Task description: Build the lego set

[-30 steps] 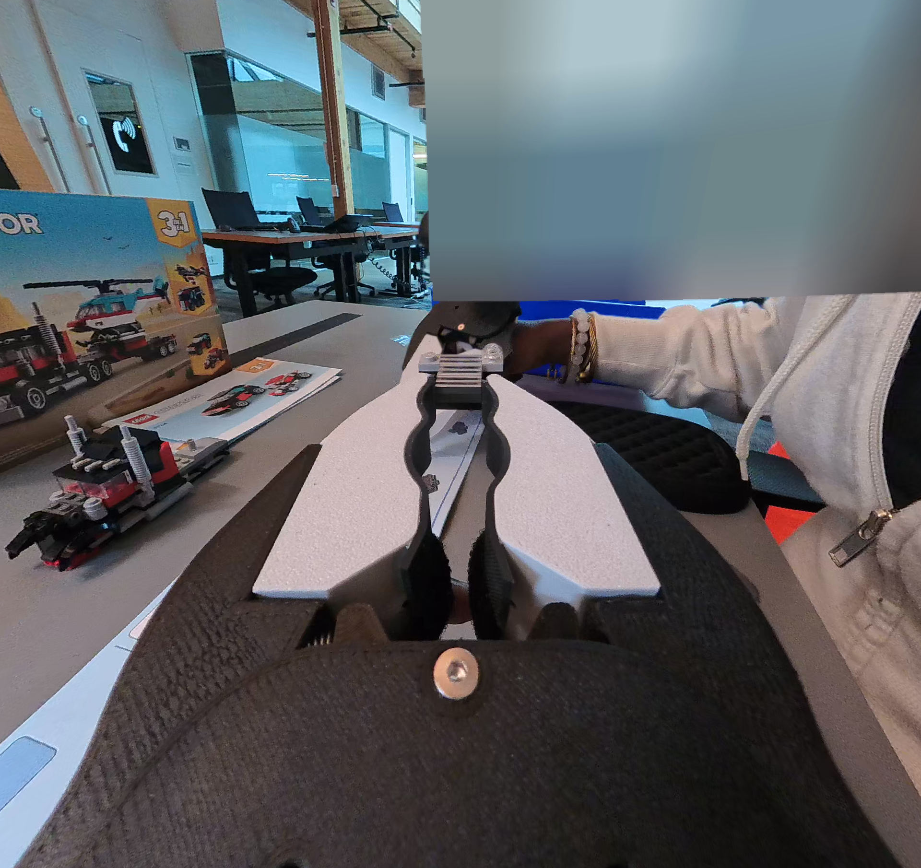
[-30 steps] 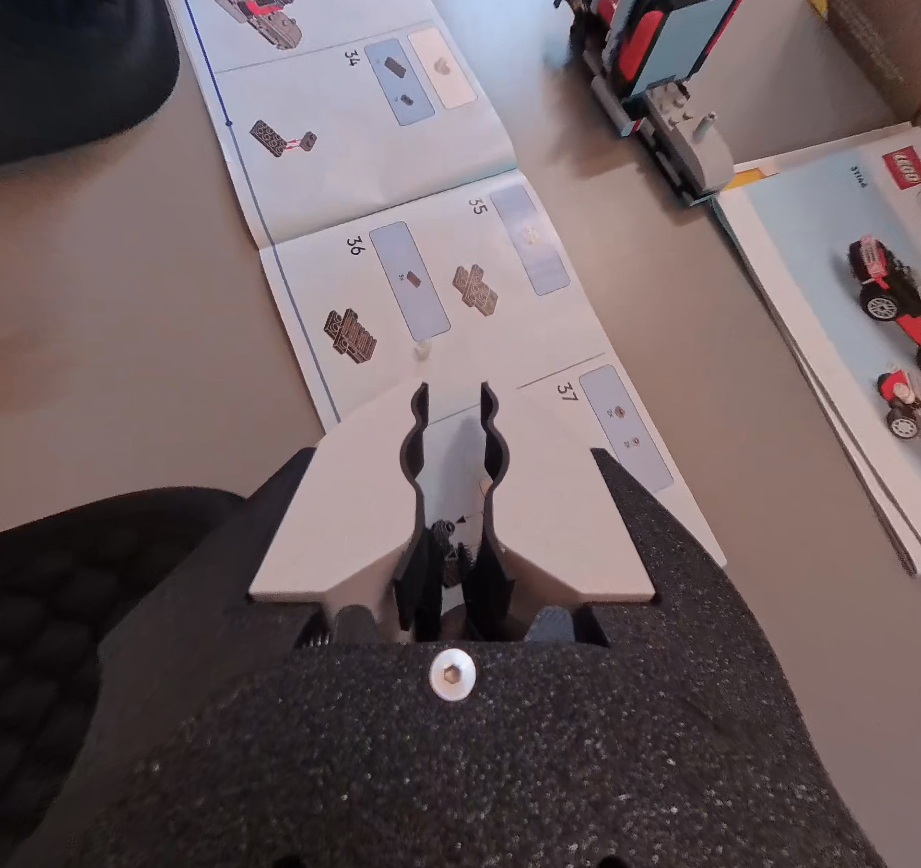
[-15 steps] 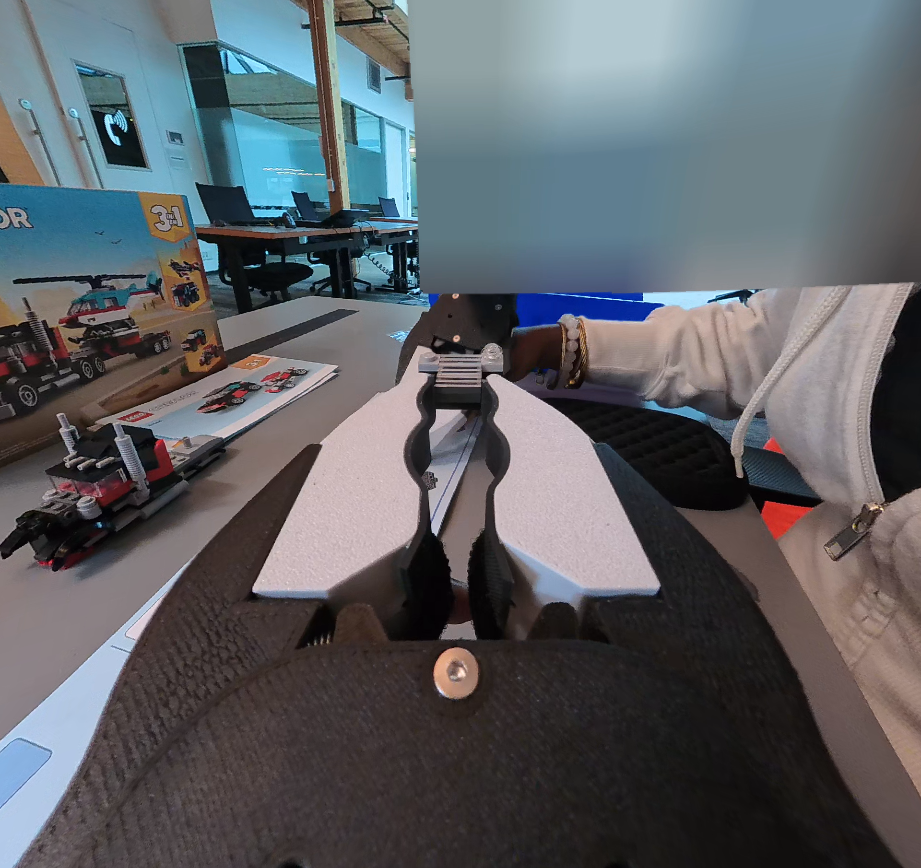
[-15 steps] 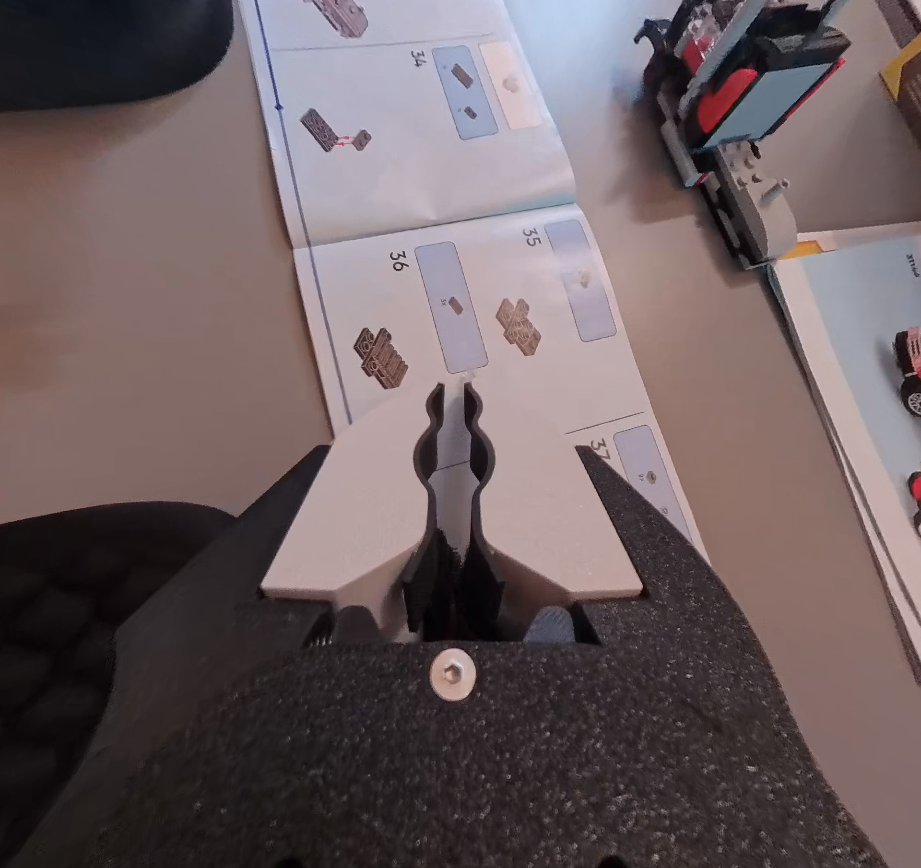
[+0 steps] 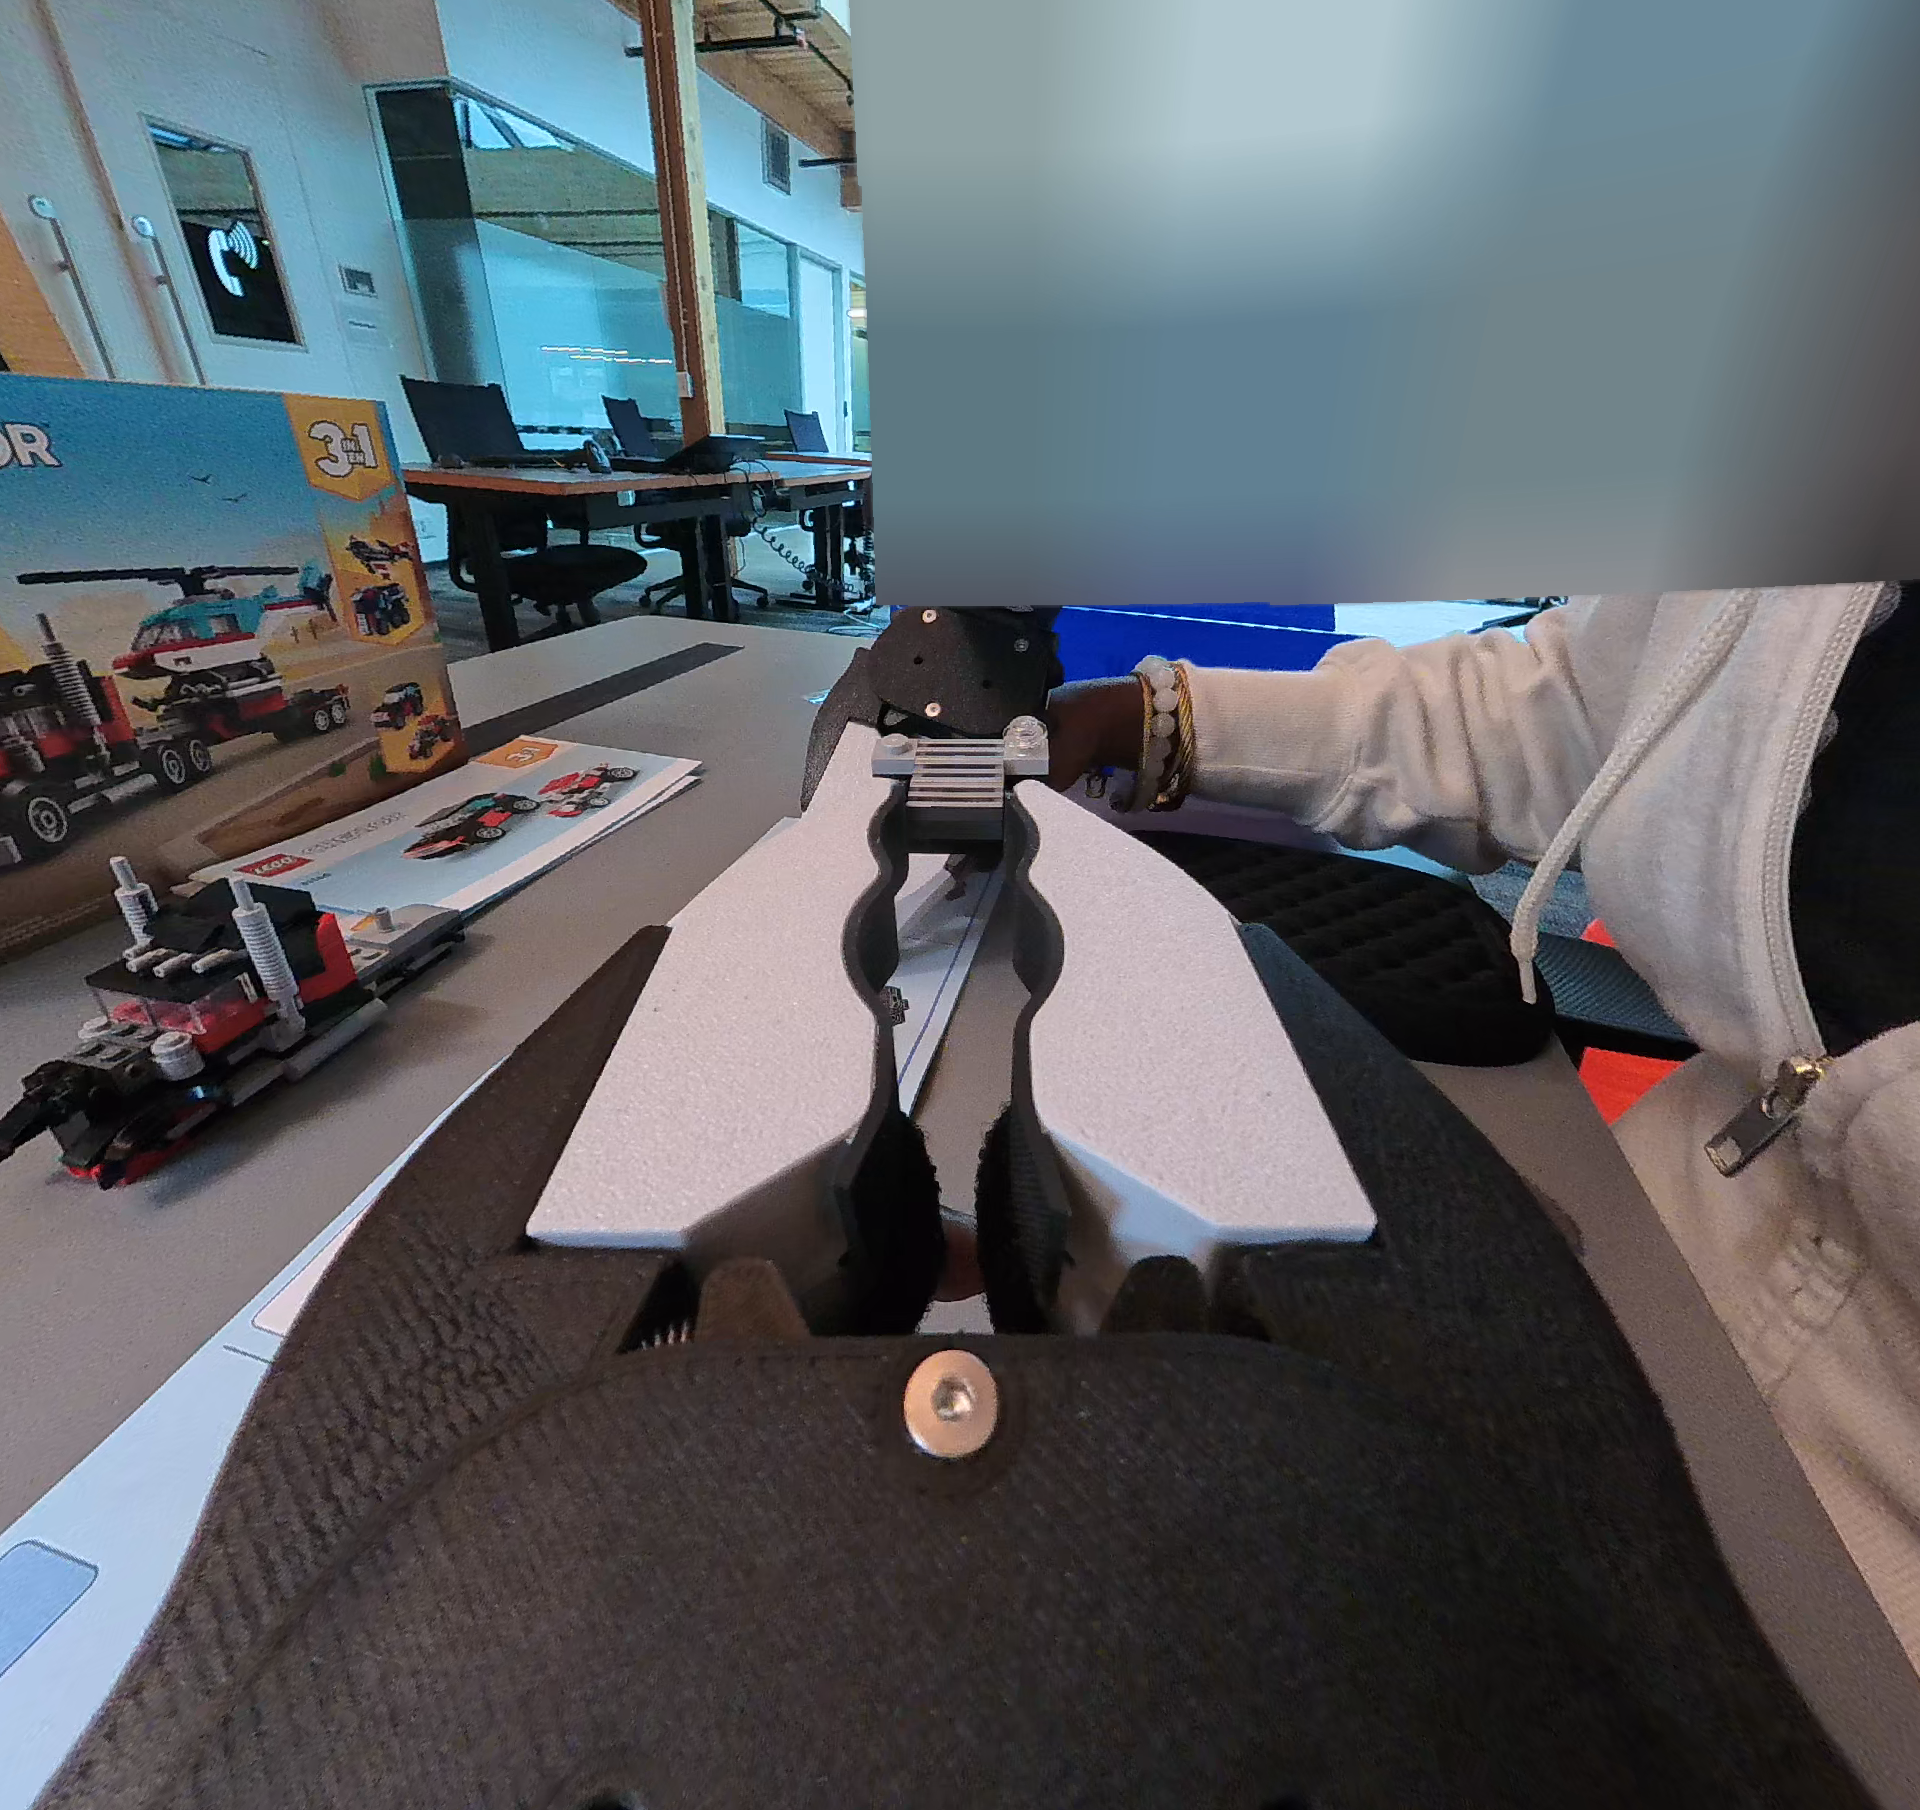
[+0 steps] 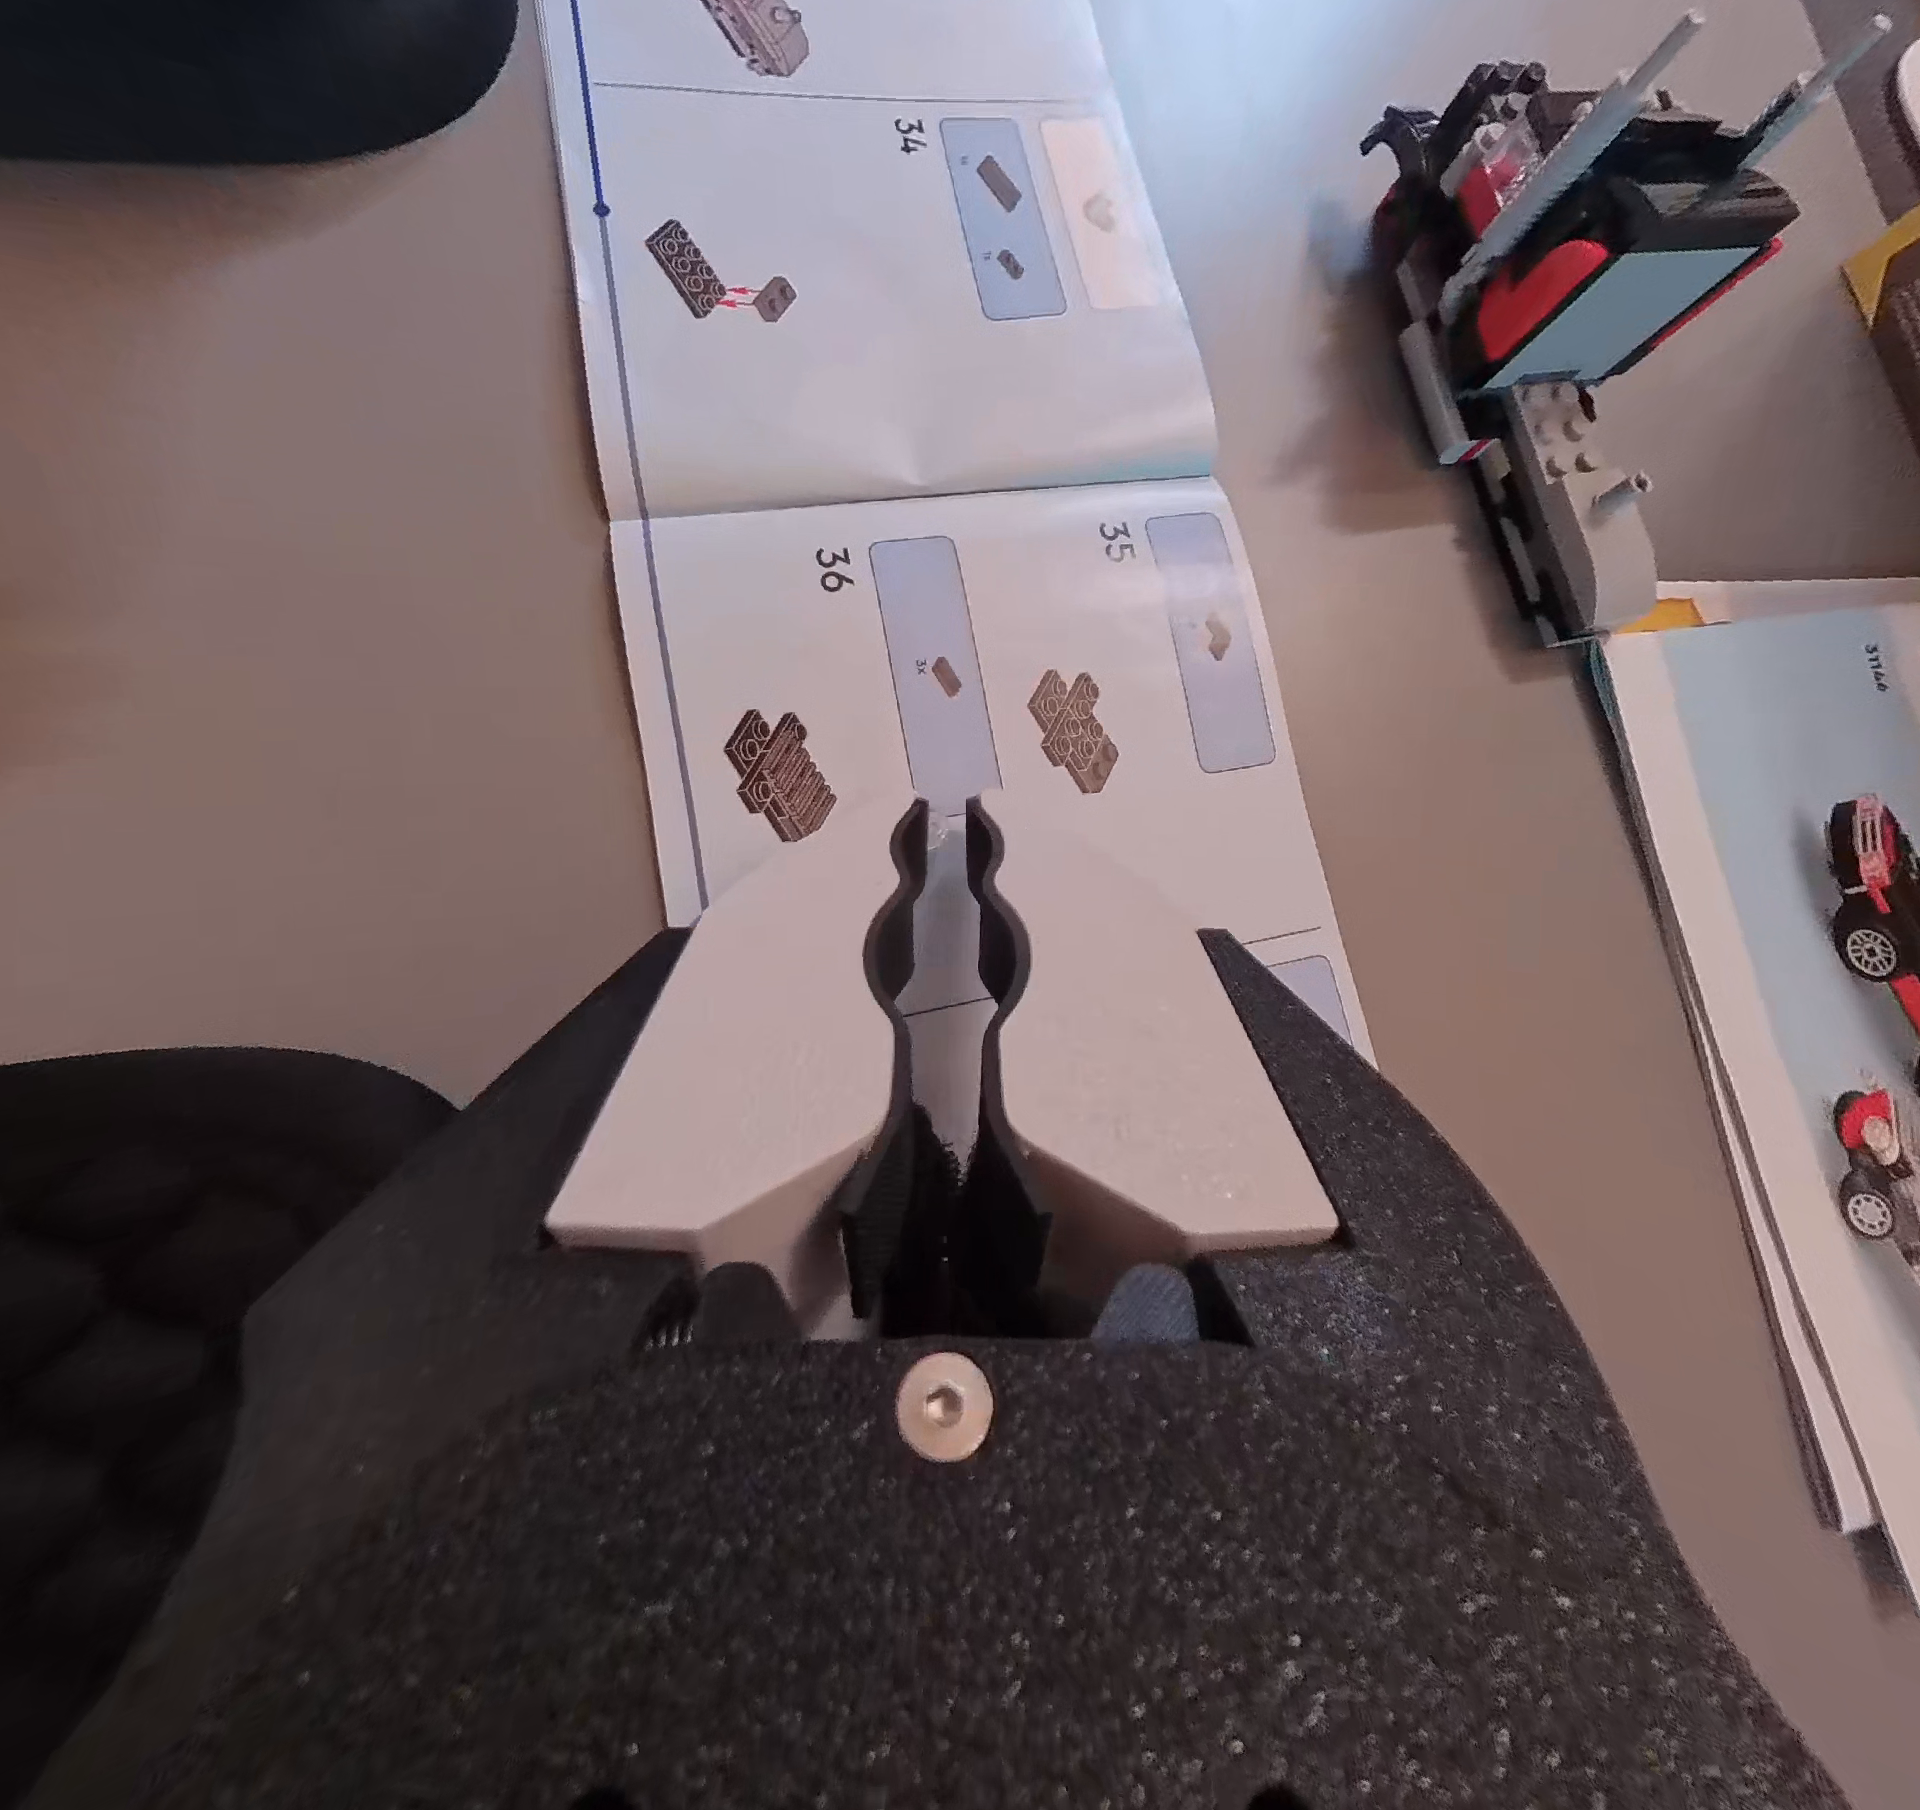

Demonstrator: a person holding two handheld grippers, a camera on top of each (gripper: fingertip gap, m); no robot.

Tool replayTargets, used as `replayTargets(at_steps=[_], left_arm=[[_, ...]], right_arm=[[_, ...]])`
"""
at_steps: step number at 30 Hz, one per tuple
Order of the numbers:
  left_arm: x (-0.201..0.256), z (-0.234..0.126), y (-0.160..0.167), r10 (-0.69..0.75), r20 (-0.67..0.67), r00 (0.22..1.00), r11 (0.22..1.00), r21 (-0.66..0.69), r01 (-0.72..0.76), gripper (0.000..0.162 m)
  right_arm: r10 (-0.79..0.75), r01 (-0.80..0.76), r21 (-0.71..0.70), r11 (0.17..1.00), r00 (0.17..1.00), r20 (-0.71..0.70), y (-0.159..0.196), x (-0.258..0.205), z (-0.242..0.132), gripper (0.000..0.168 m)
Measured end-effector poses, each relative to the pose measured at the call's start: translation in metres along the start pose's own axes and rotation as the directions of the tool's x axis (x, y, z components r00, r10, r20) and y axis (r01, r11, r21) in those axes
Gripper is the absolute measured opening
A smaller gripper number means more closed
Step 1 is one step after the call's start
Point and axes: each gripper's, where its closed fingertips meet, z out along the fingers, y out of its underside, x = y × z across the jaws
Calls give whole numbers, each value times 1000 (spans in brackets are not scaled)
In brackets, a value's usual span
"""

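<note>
My left gripper (image 5: 957, 796) is shut on a small grey grille-topped lego assembly (image 5: 958, 771) and holds it above the table. My right gripper (image 6: 943, 813) is shut on a tiny clear round piece (image 6: 938, 833) at its fingertips, just over the open instruction booklet (image 6: 883, 389). The right gripper also shows in the left wrist view (image 5: 940, 680), right behind the grey assembly, held by a hand in a white sleeve. The partly built black and red lego truck (image 5: 197, 1012) stands on the table to the left; in the right wrist view it (image 6: 1558, 285) is at the upper right.
The set's box (image 5: 187, 617) stands at the far left with a closed booklet (image 5: 457, 825) in front of it; that booklet (image 6: 1766, 929) lies at the right edge. A black mesh pad (image 5: 1351, 950) lies at the right. The person's torso is close on the right. My hands' fingertips stand some 15 centimeters from each other.
My right gripper moved forward over the booklet and closed from open onto the tiny clear piece. My left gripper kept its hold on the grey assembly and barely shifted.
</note>
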Motion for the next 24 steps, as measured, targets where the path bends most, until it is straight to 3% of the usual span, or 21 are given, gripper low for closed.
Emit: replayTargets(at_steps=[3,8,13,17,21,24], left_arm=[[0,0,0,1,0,1000,1000,1,-1,17],[0,0,0,-3,-3,1000,1000,2,3,17],[0,0,0,-4,-6,1000,1000,1,4,17],[0,0,0,-4,-7,1000,1000,-1,4,17],[0,0,1,-5,-9,1000,1000,-3,4,17],[0,0,1,-3,-10,1000,1000,-4,3,17]], right_arm=[[31,-31,6,1000,999,-24,2,6,0,3],[271,-274,62,960,961,45,6,14,-5,2],[390,-393,127,911,920,49,10,27,-17,6],[275,-287,144,947,957,92,2,12,-27,6],[117,-118,34,992,993,28,12,2,-23,7],[84,-85,47,995,996,20,5,-1,-17,8]])
